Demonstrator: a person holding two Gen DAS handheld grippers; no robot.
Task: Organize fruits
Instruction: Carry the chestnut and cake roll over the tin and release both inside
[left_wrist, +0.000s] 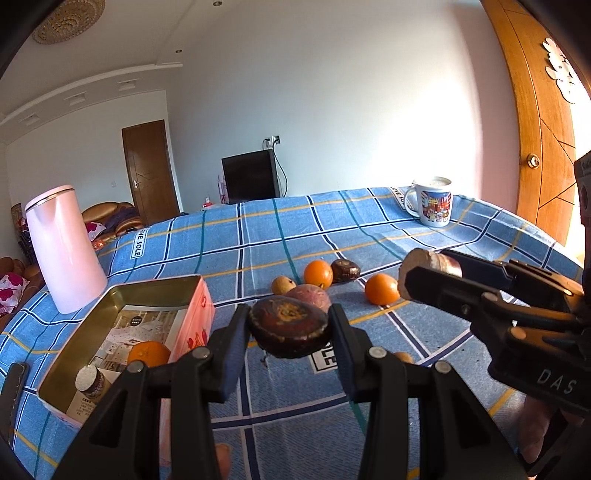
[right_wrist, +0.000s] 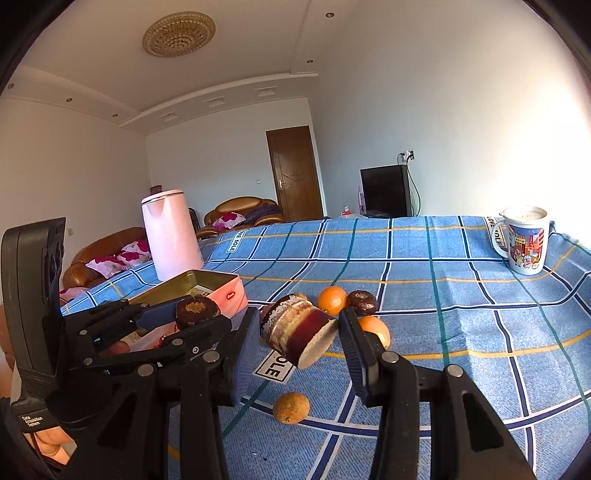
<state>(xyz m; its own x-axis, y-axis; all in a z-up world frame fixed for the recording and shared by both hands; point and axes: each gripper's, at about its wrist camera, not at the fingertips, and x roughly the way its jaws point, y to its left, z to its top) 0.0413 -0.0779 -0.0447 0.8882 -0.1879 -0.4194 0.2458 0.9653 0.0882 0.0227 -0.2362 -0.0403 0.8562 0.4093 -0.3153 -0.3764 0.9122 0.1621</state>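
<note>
My left gripper (left_wrist: 290, 332) is shut on a dark brown mangosteen (left_wrist: 288, 326), held above the blue checked cloth beside the pink tin box (left_wrist: 155, 291). The box holds an orange (left_wrist: 147, 352) and a cut purple piece (left_wrist: 90, 380). My right gripper (right_wrist: 297, 339) is shut on a cut purple sweet potato piece (right_wrist: 299, 332); it also shows in the left wrist view (left_wrist: 428, 266). On the cloth lie two oranges (left_wrist: 317, 273) (left_wrist: 382, 290), another mangosteen (left_wrist: 345, 269), a purple fruit (left_wrist: 310, 295) and a small tan fruit (left_wrist: 282, 285).
A pink kettle (left_wrist: 62, 247) stands behind the box at the left. A printed mug (left_wrist: 432, 201) stands at the far right of the table. A small brown fruit (right_wrist: 291, 407) lies under my right gripper. A wooden door frame (left_wrist: 535, 122) rises at the right.
</note>
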